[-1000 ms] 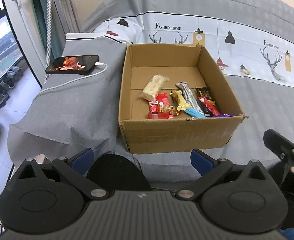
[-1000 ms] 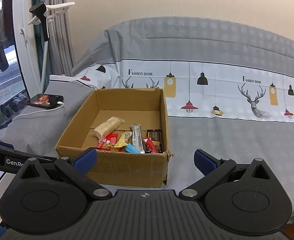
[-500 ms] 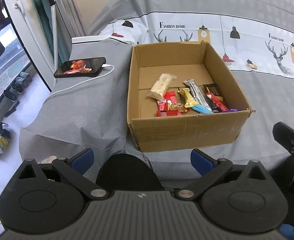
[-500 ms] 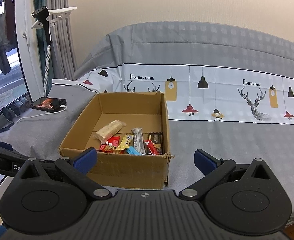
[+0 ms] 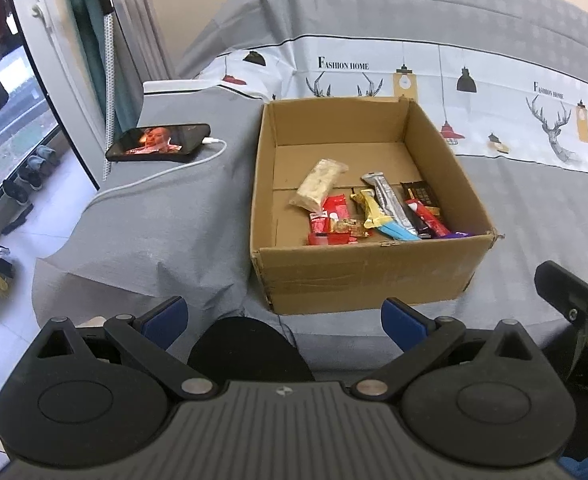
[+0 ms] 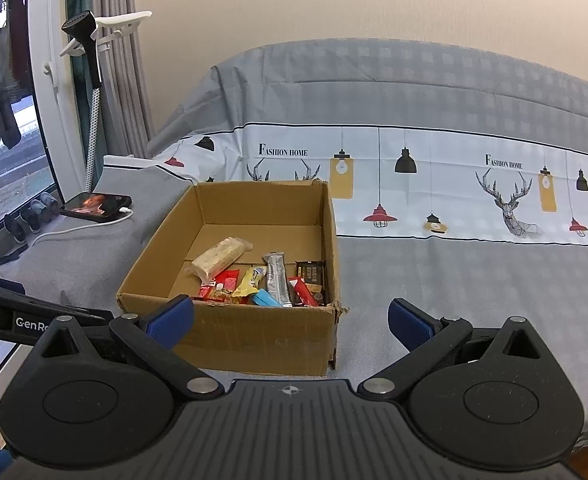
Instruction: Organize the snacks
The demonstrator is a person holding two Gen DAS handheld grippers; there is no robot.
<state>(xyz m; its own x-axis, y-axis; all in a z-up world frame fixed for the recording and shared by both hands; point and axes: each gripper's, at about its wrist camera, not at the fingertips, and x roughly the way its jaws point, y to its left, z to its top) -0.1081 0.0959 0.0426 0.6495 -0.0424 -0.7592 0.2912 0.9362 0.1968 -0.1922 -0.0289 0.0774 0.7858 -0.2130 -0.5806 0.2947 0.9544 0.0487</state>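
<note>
An open cardboard box point(image 5: 366, 276) point(image 6: 254, 336) stands on a grey-covered sofa seat. Inside lie several snacks: a pale cereal bar point(image 5: 319, 179) point(image 6: 222, 258), red wrappers point(image 5: 330, 216), a yellow bar point(image 5: 370, 210) point(image 6: 249, 281), a silver bar point(image 5: 390, 200) point(image 6: 277, 278), a dark chocolate bar point(image 5: 422, 196) point(image 6: 311, 276). My left gripper point(image 5: 284, 318) is open and empty, held back in front of the box's near wall. My right gripper point(image 6: 292, 320) is also open and empty, hovering before the box's near right corner.
A phone point(image 5: 159, 142) point(image 6: 96, 207) with a lit screen and white cable point(image 5: 162, 174) lies left of the box. The patterned sofa cover point(image 6: 434, 184) rises behind. A window, curtain and floor with shoes point(image 5: 34, 164) are to the left. The other gripper's body point(image 5: 574, 304) shows at right.
Both grippers have drawn back and risen slightly, so the box sits lower and farther in view. Both stay open. The snacks have not moved.
</note>
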